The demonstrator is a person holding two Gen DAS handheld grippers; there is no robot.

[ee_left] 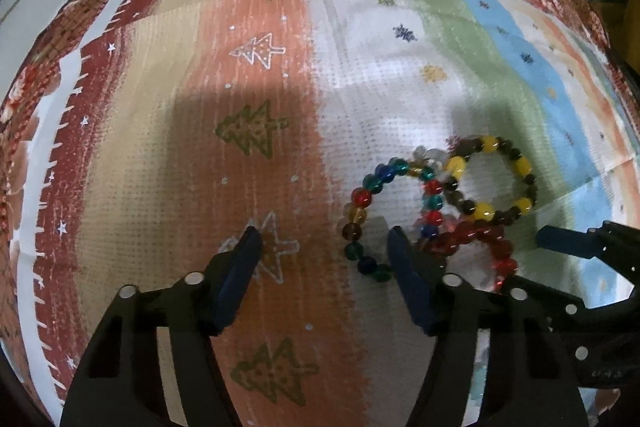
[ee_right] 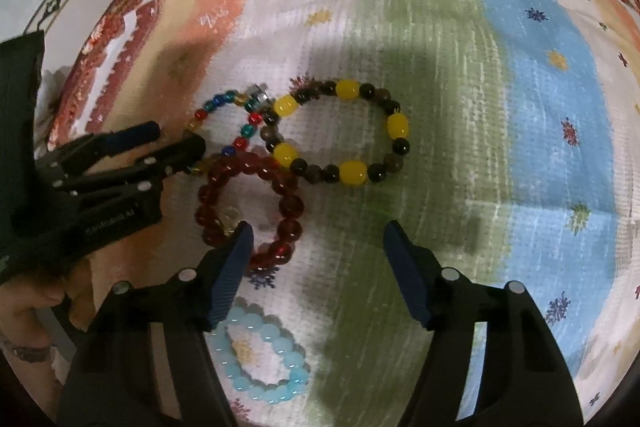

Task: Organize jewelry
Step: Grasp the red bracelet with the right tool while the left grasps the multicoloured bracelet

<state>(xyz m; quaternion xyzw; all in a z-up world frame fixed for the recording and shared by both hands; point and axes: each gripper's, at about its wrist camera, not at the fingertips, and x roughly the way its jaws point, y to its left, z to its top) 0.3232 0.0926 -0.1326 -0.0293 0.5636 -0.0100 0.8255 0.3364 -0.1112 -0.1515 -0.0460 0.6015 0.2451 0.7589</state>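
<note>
Right wrist: right gripper [ee_right: 318,247] spread wide, empty, over red bracelet [ee_right: 248,203]; left gripper [ee_left: 324,247] likewise spread beside multicolour bracelet [ee_left: 394,211], touching yellow bracelet [ee_right: 340,131].

I see bare cloth right of the yellow-and-dark bracelet [ee_right: 340,133], room to pass. On its left the multicolour bracelet [ee_right: 224,123] touches it, and the red bracelet [ee_right: 248,211] overlaps both just below. My left tongs [ee_right: 172,143] crowd that left side. Further below, the pale blue bracelet [ee_right: 264,359] lies apart.
</note>
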